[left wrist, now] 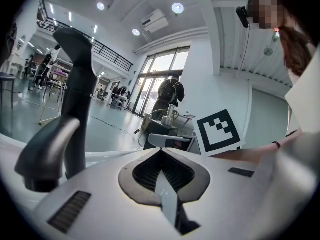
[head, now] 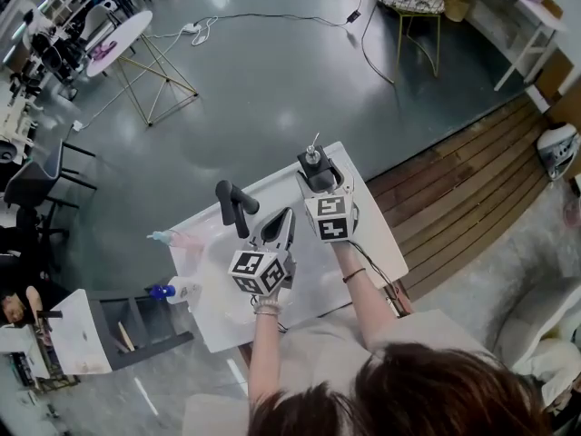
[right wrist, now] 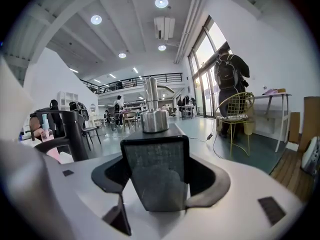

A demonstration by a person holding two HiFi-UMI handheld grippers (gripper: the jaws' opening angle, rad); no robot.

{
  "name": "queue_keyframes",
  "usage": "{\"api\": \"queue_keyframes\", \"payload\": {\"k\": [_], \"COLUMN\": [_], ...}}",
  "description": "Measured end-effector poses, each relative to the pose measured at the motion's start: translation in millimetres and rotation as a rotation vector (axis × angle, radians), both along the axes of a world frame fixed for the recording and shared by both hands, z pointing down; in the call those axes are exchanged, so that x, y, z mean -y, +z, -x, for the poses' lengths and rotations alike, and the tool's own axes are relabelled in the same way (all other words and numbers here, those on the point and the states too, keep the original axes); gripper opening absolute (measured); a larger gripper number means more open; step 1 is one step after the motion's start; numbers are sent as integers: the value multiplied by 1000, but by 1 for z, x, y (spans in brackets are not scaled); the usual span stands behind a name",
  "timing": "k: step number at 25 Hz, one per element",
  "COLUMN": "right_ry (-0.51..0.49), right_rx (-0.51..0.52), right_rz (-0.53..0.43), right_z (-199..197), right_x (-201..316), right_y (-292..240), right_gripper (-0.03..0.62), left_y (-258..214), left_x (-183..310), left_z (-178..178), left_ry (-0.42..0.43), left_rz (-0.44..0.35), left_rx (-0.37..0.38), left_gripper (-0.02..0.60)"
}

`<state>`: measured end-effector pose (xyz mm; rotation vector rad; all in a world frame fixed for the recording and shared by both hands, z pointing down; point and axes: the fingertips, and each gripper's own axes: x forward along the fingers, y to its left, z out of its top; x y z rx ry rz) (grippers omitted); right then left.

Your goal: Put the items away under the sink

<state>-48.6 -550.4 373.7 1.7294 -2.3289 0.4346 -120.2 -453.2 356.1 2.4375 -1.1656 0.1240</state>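
My right gripper (head: 320, 178) is shut on a dark rectangular pump bottle (right wrist: 156, 174) with a silver top (right wrist: 153, 115), held upright above the far side of the white sink table (head: 377, 234). My left gripper (head: 281, 222) is shut with nothing between its jaws, beside the black faucet (head: 235, 206). The faucet (left wrist: 70, 119) rises just left of the left gripper (left wrist: 162, 159). A pink spray bottle (head: 174, 238) and a blue-capped bottle (head: 172, 291) lie at the table's left end.
A dark open cabinet (head: 145, 321) with a white door (head: 77, 339) stands out at the table's lower left, below the sink. A gold wire chair (head: 413, 7), a white round table (head: 118, 39) and floor cables (head: 272, 16) lie beyond. Wooden decking (head: 463, 189) is to the right.
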Motion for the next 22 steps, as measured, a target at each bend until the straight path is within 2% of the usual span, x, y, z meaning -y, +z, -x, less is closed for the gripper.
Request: {"api": "queue_keyframes", "payload": {"k": [6, 15, 22], "right_ry": [-13, -18, -39], "right_rx": [-17, 80, 102], "right_rz": [-2, 29, 10], "right_z": [-2, -12, -19], "right_x": [-3, -8, -17], "right_y": [-3, -6, -19], "right_gripper": [328, 322, 321], "left_y": [-3, -4, -11], "left_x": [-4, -9, -17], "left_z": [-1, 0, -6], "left_ry": [-3, -13, -17], "left_rz": [-1, -12, -30], "left_rx": [9, 14, 11], "left_gripper": [0, 0, 0]}}
